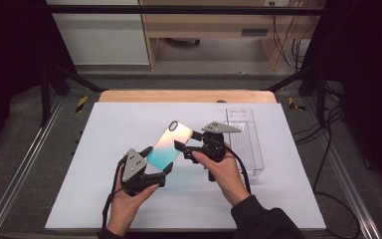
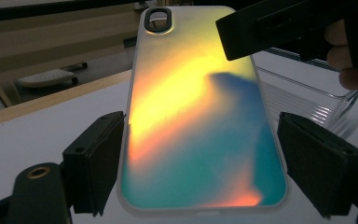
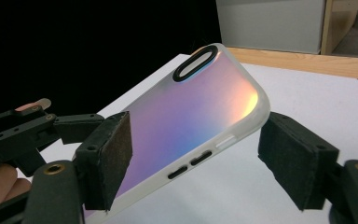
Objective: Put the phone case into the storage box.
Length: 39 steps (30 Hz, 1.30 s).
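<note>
**Q:** What's your left hand (image 1: 128, 200) doing?

**Me:** It holds my left gripper (image 1: 157, 162) low over the white mat (image 1: 124, 119). Its jaws are spread about as wide as the case (image 1: 166, 147) and closed onto its lower end, one pad against each long edge. In the left gripper view the shimmering back of the case faces me, yellow and orange running into teal, with the camera cutout at the far end.

**Q:** So where is the case?

**Me:** Up off the mat near its middle, tilted, with the cutout end higher and farther from me, between my two grippers.

**Q:** And the right side?

**Me:** My right hand (image 1: 224, 172) brings the right gripper (image 1: 186, 144) in at the case's upper right edge. In the right gripper view its jaws stand wide with the case between them. The left pad lies against the case, and the right pad is just beside the rounded corner. I cannot tell whether they are pressing on it.

**Q:** Anything further right?

**Me:** A clear box (image 1: 246, 142) lies on the mat, just past my right hand.
</note>
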Each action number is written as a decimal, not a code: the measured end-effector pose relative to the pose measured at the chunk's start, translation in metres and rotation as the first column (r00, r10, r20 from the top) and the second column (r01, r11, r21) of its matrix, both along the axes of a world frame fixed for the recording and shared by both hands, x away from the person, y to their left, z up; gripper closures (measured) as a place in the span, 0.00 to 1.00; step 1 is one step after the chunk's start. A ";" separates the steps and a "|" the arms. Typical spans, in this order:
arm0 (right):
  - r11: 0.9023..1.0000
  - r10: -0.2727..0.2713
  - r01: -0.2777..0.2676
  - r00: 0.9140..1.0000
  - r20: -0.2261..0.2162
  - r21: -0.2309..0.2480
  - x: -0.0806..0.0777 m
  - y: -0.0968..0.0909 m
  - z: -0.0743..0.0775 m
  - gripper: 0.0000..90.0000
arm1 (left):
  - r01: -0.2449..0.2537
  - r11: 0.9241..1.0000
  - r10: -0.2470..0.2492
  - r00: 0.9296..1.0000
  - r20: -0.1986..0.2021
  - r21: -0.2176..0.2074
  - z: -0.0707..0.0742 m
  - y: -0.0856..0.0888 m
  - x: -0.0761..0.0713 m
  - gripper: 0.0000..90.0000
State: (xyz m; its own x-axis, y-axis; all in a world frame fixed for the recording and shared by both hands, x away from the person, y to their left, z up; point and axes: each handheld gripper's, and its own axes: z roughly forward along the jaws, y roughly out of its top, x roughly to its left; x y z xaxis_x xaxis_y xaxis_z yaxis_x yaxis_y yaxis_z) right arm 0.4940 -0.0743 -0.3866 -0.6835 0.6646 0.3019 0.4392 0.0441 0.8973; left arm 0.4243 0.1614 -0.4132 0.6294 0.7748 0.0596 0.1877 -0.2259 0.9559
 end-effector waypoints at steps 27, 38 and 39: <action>0.997 0.010 -0.008 1.000 -0.026 0.080 0.003 -0.010 0.004 0.61 | 0.017 1.000 -0.016 1.000 -0.023 0.013 -0.009 -0.002 0.004 0.19; 0.992 0.014 -0.010 0.999 -0.036 0.127 0.000 -0.019 0.009 0.75 | 0.030 0.999 -0.029 0.999 -0.032 0.020 -0.014 -0.003 0.005 0.19; 0.991 0.014 -0.008 0.999 -0.041 0.131 0.000 -0.019 0.009 0.76 | 0.030 0.999 -0.029 0.999 -0.033 0.020 -0.014 -0.004 0.005 0.19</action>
